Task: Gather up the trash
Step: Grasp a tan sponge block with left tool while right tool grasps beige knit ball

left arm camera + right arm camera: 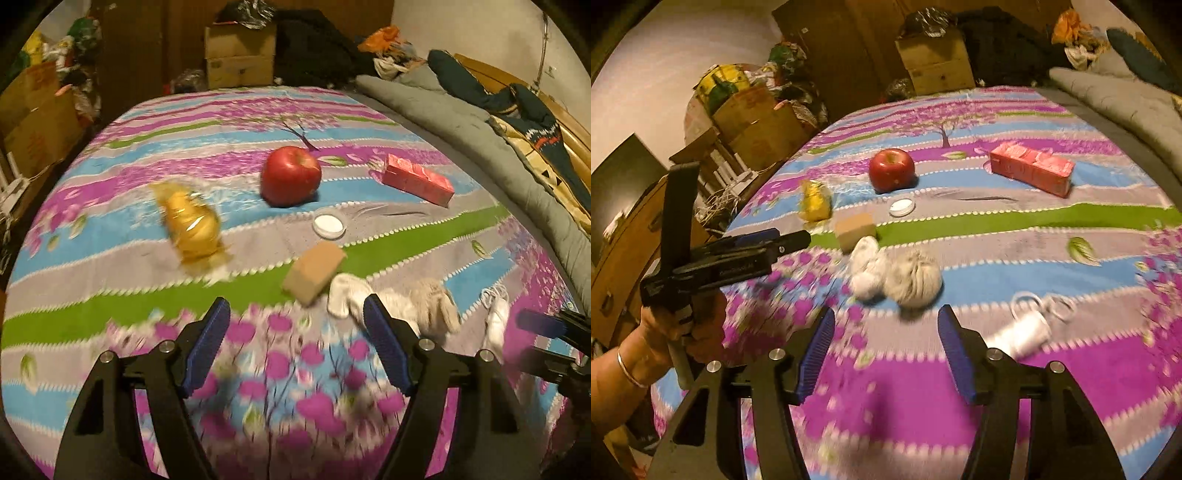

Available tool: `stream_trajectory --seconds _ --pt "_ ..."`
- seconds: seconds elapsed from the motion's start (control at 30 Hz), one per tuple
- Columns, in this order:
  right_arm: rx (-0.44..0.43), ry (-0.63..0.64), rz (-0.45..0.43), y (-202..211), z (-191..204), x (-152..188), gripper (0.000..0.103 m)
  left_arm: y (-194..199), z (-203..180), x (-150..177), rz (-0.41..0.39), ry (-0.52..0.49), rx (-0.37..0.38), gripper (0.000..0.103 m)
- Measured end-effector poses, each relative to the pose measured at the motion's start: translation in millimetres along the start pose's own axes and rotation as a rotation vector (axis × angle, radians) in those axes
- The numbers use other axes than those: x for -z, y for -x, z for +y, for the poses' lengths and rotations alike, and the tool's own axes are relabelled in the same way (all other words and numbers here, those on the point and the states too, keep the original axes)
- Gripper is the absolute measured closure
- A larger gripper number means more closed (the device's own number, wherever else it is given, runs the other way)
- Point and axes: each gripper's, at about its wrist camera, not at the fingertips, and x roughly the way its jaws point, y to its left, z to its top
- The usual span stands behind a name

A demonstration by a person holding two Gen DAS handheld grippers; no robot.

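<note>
A red apple (892, 170) is seen near the top middle; crumpled paper balls (897, 275) are seen at the center.

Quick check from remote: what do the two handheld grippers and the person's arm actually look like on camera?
Both the left gripper and right gripper have black angular arms, silver round bolts and ribbed blue finger pads. In the right wrist view, the left unit shows a black body with faint white lettering and an upright black plate. The left hand is bare, with a thin metallic bangle on the wrist; no sleeve shows.
</note>
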Motion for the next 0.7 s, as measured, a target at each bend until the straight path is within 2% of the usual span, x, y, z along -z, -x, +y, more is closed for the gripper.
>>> stream_trajectory --seconds 0.13,0.27,0.33,0.4,0.47,0.5,0.53,0.7 --pt "-0.040 -0.047 0.028 -36.6 -10.5 -13.2 0.043 -21.1 -2.8 -9.4 -0.008 -0.018 0.047 0.032" --pt "-0.035 -0.067 0.054 -63.1 -13.7 -17.8 0.044 -47.9 1.2 -17.2 0.027 -0.024 0.029 0.032" --pt "-0.057 -0.105 0.068 -73.8 -18.8 -19.0 0.048 -59.8 2.2 -20.9 0.055 -0.025 0.044 0.032" --pt "-0.072 -0.150 0.067 -80.3 -26.3 -19.0 0.053 -69.6 -1.1 -22.7 0.065 -0.059 0.026 0.034" --pt "-0.090 -0.191 0.068 -83.3 -32.8 -18.7 0.079 -81.7 -1.8 -22.7 0.105 -0.071 0.048 0.059" --pt "-0.109 -0.223 0.076 -86.3 -39.0 -18.0 0.081 -82.2 -0.5 -23.2 0.104 -0.053 0.081 0.069" --pt "-0.116 -0.239 0.073 -86.7 -42.4 -17.2 0.082 -79.5 -0.4 -25.1 0.090 -0.031 0.096 0.071" --pt "-0.119 -0.252 0.061 -85.2 -42.7 -15.5 0.087 -67.0 -0.3 -25.4 0.050 -0.008 0.038 0.076"
